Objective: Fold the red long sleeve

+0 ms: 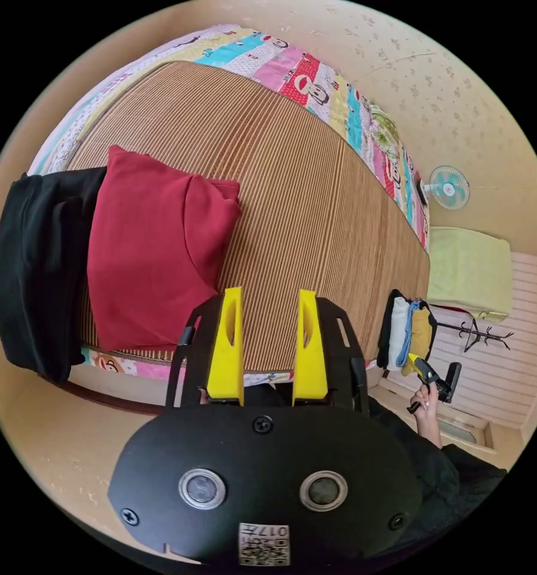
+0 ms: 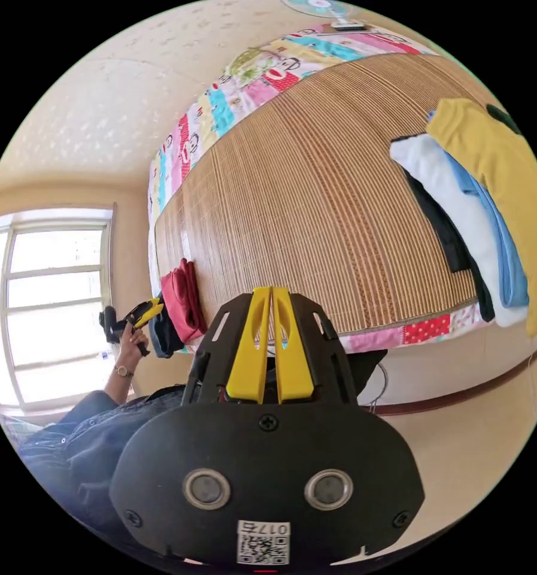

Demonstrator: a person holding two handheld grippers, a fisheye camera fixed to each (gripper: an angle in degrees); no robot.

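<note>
We take the bed as our landmark: a woven bamboo mat covers most of its top, with a patterned cartoon sheet showing as a border past the mat's edges. Most of the mat lies bare between two groups of clothes at opposite ends of the near edge.

At one end we see the red long sleeve, folded into a flat rectangle on the mat, its lower edge close to the bed's near edge. A black garment lies just beside it and hangs over the side of the bed. At the other end a stack of clothes drapes over the near edge: yellow, blue, white and black pieces overlapping.

Our left gripper hovers off the bed's near edge beside the red long sleeve, its yellow jaws apart and holding nothing. Our right gripper is held off the near edge too, its jaws pressed together with nothing between them. A hand with a wristwatch grips the left gripper's handle.
</note>
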